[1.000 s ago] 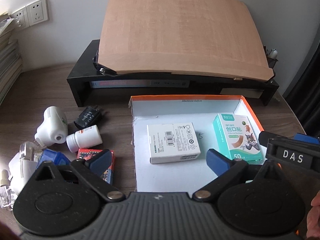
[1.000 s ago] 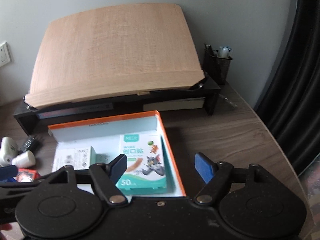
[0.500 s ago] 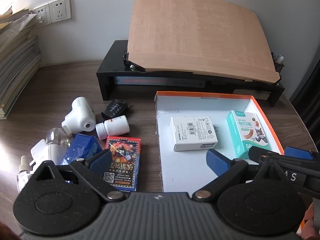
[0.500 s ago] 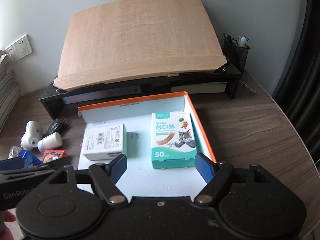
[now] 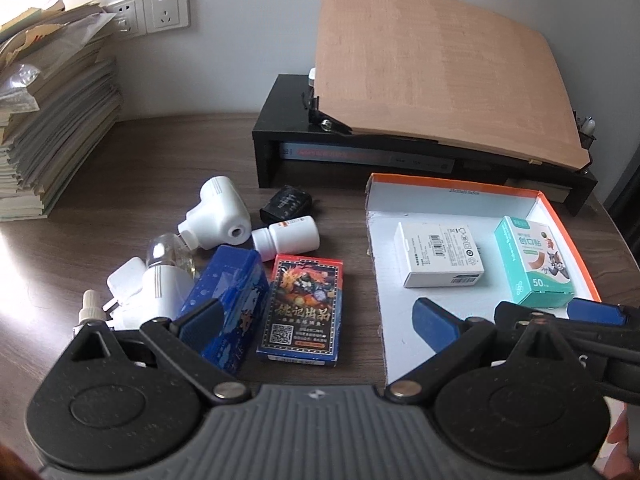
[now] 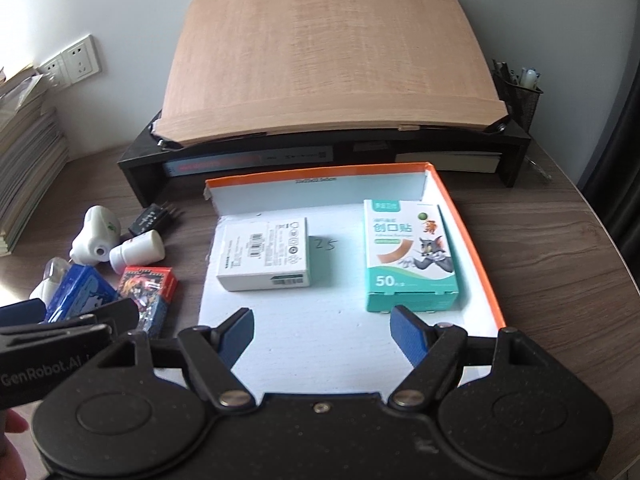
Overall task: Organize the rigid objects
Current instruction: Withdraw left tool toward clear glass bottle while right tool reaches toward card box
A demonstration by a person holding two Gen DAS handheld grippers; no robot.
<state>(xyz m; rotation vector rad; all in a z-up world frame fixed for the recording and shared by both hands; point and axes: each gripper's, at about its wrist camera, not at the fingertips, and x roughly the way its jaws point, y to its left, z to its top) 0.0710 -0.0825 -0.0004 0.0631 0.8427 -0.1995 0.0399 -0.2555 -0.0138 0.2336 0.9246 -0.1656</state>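
A: Frankly, in the left wrist view, the left claw (image 5: 316, 316) stood apart, empty, over the card box (image 5: 303, 312) on the surface (image 5: 120, 184); crowded neighbours risked a knock.

B: From the right wrist, the right claw (image 6: 322, 334) gaped empty over the tray (image 6: 472, 240), likely to nudge the bandage box (image 6: 408, 256).

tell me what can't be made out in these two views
- Blue box, left wrist view: near end hidden behind the left claw.
- Dropper bottle, left wrist view: body hidden by the claw's housing.
- White box label, both views: print too small.
- Pen holder, right wrist view: contents blurred.
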